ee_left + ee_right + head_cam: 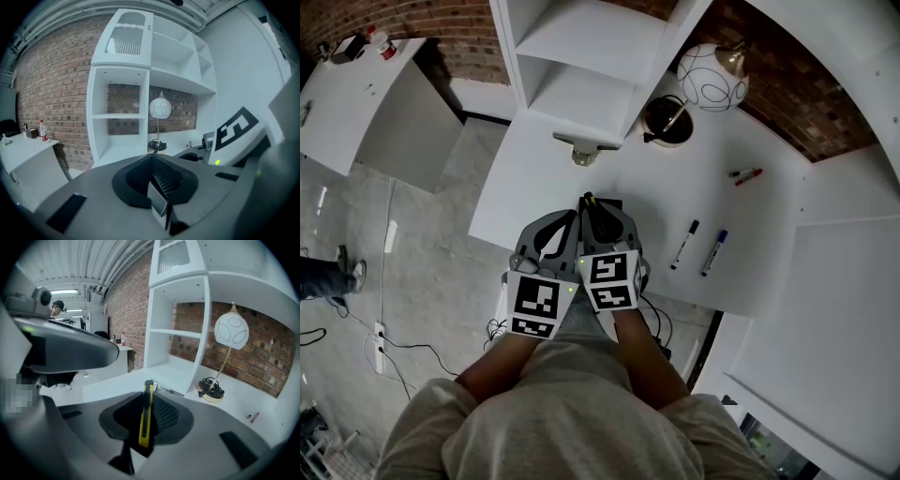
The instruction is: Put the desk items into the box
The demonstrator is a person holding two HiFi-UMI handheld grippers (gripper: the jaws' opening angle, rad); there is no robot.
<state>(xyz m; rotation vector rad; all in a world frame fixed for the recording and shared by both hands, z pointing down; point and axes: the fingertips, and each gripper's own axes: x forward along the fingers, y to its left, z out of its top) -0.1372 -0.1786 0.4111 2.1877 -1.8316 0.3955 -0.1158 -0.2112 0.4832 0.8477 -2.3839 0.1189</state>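
My right gripper (592, 212) is shut on a yellow utility knife (147, 414), which stands on edge between the ribbed pads with its black tip (589, 199) poking out ahead. My left gripper (563, 225) sits right beside it, jaws together with nothing between them (153, 161). Both hover over the front edge of the white desk (544, 178). On the desk to the right lie a black marker (684, 245), a blue marker (714, 252) and, farther back, a red marker (746, 174).
A white shelf unit (581, 66) stands at the back of the desk, with a small metal item (581, 150) at its foot. Beside it is a white globe lamp (712, 77) whose base carries a coiled cord (667, 122). Grey floor with cables lies to the left.
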